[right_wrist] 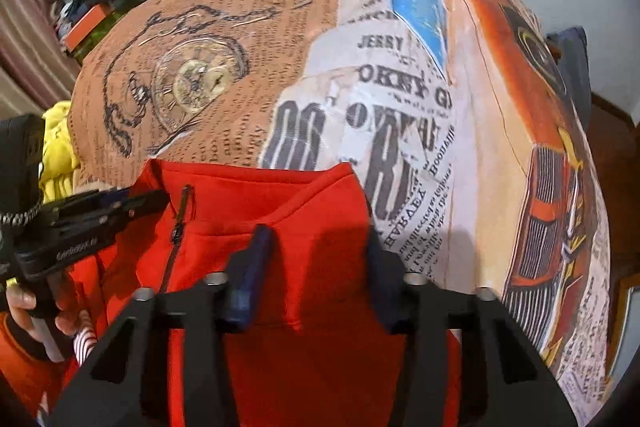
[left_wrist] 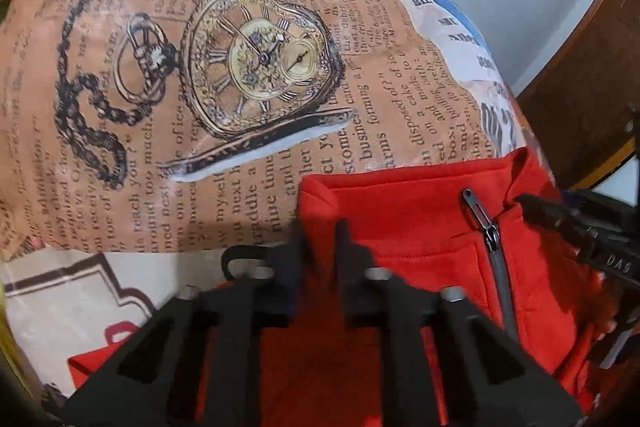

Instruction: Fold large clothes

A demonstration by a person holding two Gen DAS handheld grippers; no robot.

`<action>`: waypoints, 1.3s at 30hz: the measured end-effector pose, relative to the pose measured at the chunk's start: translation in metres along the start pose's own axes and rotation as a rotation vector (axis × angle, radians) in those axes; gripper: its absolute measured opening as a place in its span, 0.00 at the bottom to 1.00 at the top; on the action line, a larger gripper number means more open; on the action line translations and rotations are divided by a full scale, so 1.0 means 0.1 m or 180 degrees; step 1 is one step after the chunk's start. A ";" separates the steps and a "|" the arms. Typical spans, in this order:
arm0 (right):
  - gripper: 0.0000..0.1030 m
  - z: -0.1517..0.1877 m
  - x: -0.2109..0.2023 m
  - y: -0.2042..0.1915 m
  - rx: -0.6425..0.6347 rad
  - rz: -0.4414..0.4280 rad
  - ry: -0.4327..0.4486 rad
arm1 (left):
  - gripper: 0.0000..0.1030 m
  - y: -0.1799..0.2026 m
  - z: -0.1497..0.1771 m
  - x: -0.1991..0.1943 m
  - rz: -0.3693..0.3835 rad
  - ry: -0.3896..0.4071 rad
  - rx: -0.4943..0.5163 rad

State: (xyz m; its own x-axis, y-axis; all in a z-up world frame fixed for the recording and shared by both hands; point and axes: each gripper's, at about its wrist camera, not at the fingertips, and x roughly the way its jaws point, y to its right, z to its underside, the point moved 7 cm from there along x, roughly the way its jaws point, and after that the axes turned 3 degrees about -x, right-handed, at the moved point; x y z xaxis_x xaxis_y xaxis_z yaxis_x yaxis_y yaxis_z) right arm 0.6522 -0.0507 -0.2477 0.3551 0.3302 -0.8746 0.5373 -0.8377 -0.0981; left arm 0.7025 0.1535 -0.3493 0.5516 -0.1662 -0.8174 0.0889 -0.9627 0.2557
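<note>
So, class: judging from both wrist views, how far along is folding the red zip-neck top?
Done: red zip-neck top lies on the newspaper-print sheet. In hand: left gripper and right gripper pinch its collar. Left: every fold; none shows yet.

The left gripper [left_wrist: 320,227] pinched the collar [left_wrist: 400,179] of the red top [left_wrist: 420,239], which lay on a newsprint sheet [left_wrist: 120,167]; the right gripper [left_wrist: 528,203] touched the collar by the zip [left_wrist: 490,231].

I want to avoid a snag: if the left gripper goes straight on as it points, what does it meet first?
Most likely the red jacket itself: the left gripper already sits at its collar, with the printed cover beyond.
</note>
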 end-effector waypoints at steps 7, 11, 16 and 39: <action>0.14 -0.05 -0.33 -0.11 -0.0124 0.0050 0.0192 | 0.05 0.12 -0.02 -0.51 -0.0124 0.0192 0.0313; 0.14 -0.02 -0.71 -0.27 -0.0267 0.0062 0.0352 | 0.05 0.28 0.00 -1.06 -0.0045 0.0373 0.0482; 0.13 0.13 -1.20 -0.47 -0.0402 0.0072 0.0524 | 0.05 0.45 0.12 -1.64 -0.0002 0.0446 0.0637; 0.11 1.56 -1.76 -1.03 -0.0366 -0.0096 0.0339 | 0.04 0.70 1.71 -2.48 0.0255 -0.0128 0.0827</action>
State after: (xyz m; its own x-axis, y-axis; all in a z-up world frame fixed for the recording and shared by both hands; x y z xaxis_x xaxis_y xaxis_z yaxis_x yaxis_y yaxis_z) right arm 0.4152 -0.0908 -0.1575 0.4133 0.4037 -0.8162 0.6307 -0.7734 -0.0631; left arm 0.4299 0.0907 -0.2173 0.5144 -0.2472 -0.8211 -0.1723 -0.9678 0.1835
